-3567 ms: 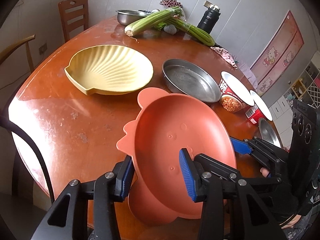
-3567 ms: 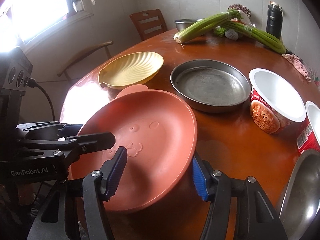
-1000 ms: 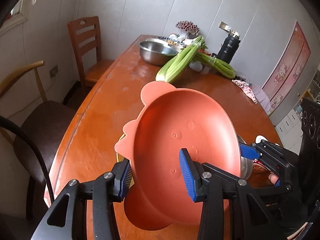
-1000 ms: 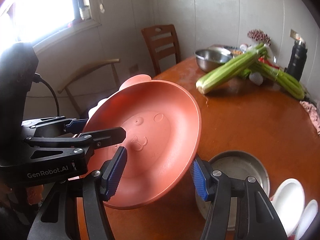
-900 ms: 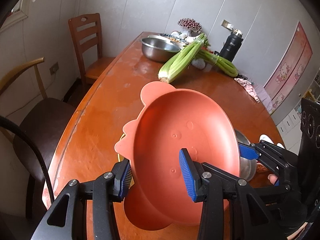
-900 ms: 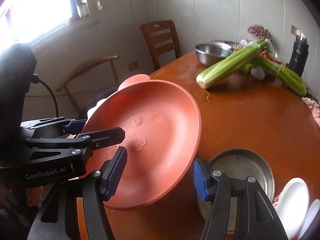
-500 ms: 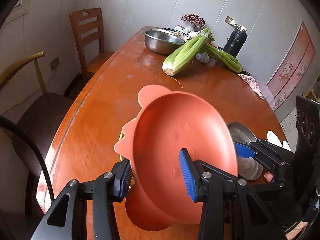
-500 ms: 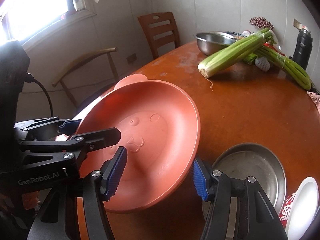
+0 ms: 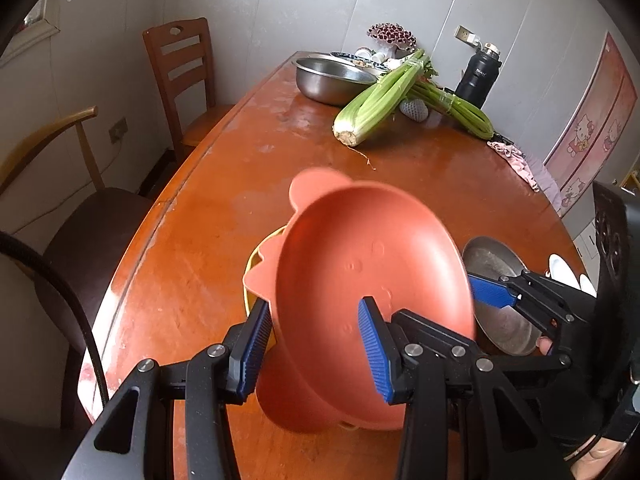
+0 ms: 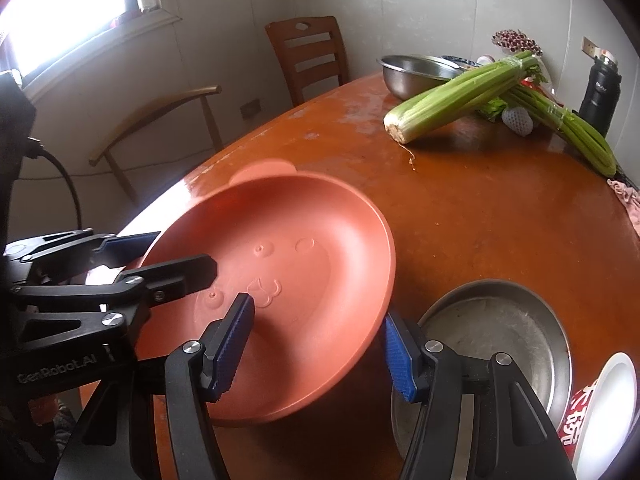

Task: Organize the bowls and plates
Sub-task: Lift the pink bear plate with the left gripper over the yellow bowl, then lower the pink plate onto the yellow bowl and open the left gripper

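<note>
Together your left gripper [image 9: 318, 350] and right gripper [image 10: 316, 350] pinch one red plate [image 9: 372, 280] by opposite rims, tilted over the table [image 9: 192, 256]; only your left view shows one yellow plate [image 9: 253, 258] beneath, both show one steel pan [image 10: 500, 320], two celery bunches [image 10: 452, 96].

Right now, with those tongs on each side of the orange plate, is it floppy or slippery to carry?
Probably stiff: the orange plate keeps its shape though gripped only at two edges by the left tongs and right tongs. Likely light, looking like thin moulded plastic. Its smooth rim could slip, though the ribbed blue pads should help.
</note>
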Demonstrator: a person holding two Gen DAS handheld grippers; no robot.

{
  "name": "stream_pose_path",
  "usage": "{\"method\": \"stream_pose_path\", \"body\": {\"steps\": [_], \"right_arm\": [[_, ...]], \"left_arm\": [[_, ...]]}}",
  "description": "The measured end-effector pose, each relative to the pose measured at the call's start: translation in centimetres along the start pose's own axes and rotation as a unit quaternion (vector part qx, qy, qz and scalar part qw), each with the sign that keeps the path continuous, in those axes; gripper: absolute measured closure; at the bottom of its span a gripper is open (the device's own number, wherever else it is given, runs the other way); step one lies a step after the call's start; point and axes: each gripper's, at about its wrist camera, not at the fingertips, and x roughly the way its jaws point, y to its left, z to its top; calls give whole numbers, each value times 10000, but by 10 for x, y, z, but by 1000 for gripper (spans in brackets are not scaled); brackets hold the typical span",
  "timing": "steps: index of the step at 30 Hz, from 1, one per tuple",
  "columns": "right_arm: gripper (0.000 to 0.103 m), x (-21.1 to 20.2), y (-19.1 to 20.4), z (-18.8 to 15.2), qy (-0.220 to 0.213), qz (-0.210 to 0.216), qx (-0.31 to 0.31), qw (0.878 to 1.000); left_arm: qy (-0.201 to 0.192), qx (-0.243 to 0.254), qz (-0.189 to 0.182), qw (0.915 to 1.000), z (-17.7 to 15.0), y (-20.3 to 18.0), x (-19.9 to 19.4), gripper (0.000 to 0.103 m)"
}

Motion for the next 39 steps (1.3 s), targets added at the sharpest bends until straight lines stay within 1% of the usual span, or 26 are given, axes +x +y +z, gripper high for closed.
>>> {"method": "stream_pose_path", "body": {"steps": [3,6,12,16,18,20,25,29,34,37,39], "right_arm": [[39,1,1,-1,-5,-131,-61,9999],[40,2,2,-1,-11,-131,-95,9999],[40,2,-2,0,-46,-273,-52,9996],[39,2,-4,0,-63,-294,9,9995],[40,2,-4,-1,-57,-281,4,9996],[39,2,-3,-1,-44,-268,-6,9996],[39,3,-1,-3,-4,-200,-29,9998],[39,4,1,-5,38,-133,-31,9999],[39,4,4,-8,92,-27,-44,9999],[39,3,4,-10,118,-12,-39,9999],[39,3,6,-12,146,-11,-42,9999]], "left_arm": [[37,-53,-2,10000,-2,3,1,59],[32,-88,-56,9999,-4,6,0,59],[-22,-116,-92,9999,-7,8,-4,59],[-57,-104,-35,9999,-7,6,-7,59],[-124,-63,110,9998,-7,5,-11,59],[-166,-54,141,9997,-8,7,-14,58],[-89,-129,253,9996,-9,13,-11,58],[87,-167,373,9991,-11,16,0,58],[277,-111,251,9992,-12,13,17,58],[264,-73,152,9995,-9,13,19,58],[254,61,198,9995,-5,10,21,58]]}}
